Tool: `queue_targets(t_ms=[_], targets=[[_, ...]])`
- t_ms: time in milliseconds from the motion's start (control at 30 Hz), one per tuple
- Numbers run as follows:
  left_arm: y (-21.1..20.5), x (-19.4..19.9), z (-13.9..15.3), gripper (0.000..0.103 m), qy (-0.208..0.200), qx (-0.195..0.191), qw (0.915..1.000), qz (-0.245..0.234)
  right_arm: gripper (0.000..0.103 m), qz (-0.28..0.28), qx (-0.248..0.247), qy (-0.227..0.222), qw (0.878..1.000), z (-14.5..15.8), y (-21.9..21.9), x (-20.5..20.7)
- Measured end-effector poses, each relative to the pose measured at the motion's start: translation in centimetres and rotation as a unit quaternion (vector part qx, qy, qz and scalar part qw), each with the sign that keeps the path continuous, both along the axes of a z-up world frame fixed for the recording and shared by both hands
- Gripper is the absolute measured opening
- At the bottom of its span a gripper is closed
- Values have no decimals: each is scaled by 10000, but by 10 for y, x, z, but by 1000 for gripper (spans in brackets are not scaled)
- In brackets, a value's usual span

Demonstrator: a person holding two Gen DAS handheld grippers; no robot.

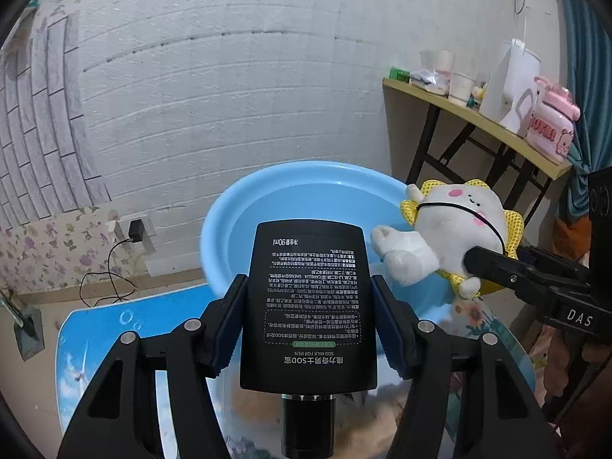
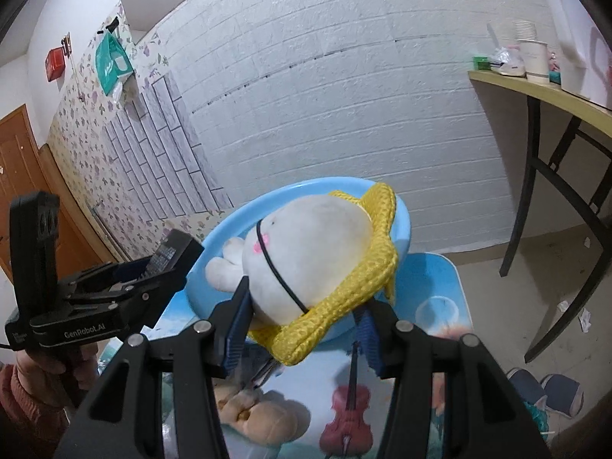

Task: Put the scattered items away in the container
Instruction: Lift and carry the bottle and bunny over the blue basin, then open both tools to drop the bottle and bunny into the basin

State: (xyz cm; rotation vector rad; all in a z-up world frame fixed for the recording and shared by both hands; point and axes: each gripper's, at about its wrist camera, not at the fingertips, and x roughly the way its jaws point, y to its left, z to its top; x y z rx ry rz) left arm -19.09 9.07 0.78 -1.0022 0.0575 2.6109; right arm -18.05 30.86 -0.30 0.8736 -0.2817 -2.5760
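Left gripper (image 1: 309, 317): black jaws with ribbed blue pads clamped on both flat sides of a matte black, flat-sided plastic lotion bottle (image 1: 309, 306), held cap-down toward the camera; white and green print covers its face.
Right gripper (image 2: 302, 329): black jaws with the same ribbed blue pads closed on a soft white plush toy with pink cheeks and a coarse yellow knitted collar (image 2: 306, 267); a thin black cord runs round its rounded head.
Bottle's place: in the left wrist view it hangs in front of the basin, whose bowl shows past its top at 12 o'clock.
Plush toy's place: in the left wrist view at 2 o'clock from the bottle, over the basin's right-hand rim.
Container: a smooth, round, light blue plastic basin (image 1: 244, 206) with a glossy rolled rim.
Under the basin: a glossy blue printed table top (image 2: 432, 329), rounded at the corners, with a violin picture.
Further out: a white wall embossed like brick (image 1: 229, 76), and at 2 o'clock a pale wooden table on black folding legs (image 1: 470, 122) bearing cups.
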Motion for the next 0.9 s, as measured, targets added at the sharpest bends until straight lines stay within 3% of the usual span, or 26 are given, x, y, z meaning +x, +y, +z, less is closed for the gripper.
queue_targets(t_ms=[267, 433, 500, 567, 900], targets=[[20, -28, -16, 62, -121, -305, 9994, -146, 49, 29, 95, -203, 9997, -18, -7, -33], [18, -38, -24, 62, -229, -262, 9993, -120, 54, -8, -42, -195, 9998, -22, -6, -41], [18, -35, -22, 64, -151, -302, 9994, -106, 55, -13, -13, -186, 9998, -22, -7, -42], [18, -31, -19, 75, -100, -288, 9995, -131, 56, -12, -10, -189, 9998, -22, -7, -40], [14, 4, -7, 76, -11, -257, 9996, -134, 59, -63, -9, -207, 9998, -22, -3, -14]])
